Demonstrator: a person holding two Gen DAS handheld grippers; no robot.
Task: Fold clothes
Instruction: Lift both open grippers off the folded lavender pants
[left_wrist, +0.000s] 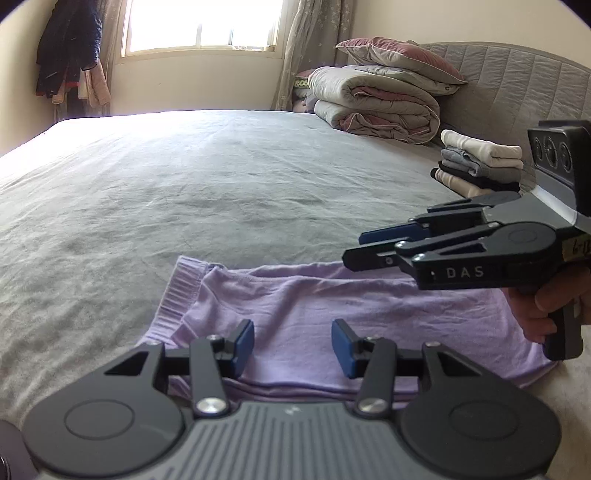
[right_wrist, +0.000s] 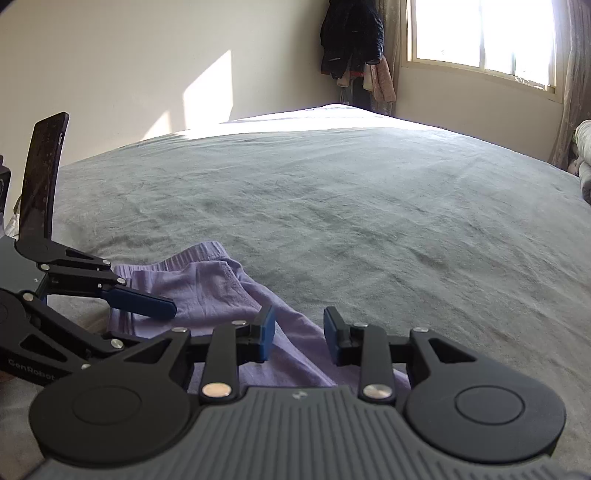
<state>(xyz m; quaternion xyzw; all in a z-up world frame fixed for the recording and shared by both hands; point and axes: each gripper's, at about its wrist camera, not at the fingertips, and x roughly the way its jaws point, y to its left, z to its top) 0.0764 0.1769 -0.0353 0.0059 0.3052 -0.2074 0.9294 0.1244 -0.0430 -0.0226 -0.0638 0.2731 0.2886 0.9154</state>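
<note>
A lilac garment with a ribbed waistband lies folded on the grey bed sheet; it also shows in the right wrist view. My left gripper is open and empty, just above the garment's near edge. My right gripper is open and empty over the garment's right part; in the left wrist view it hovers above the garment's far right edge. The left gripper appears at the left of the right wrist view, above the garment.
A stack of folded clothes sits at the right by the headboard. A rolled quilt and pillow lie behind it. Coats hang in the corner by the window. The sheet stretches wide ahead.
</note>
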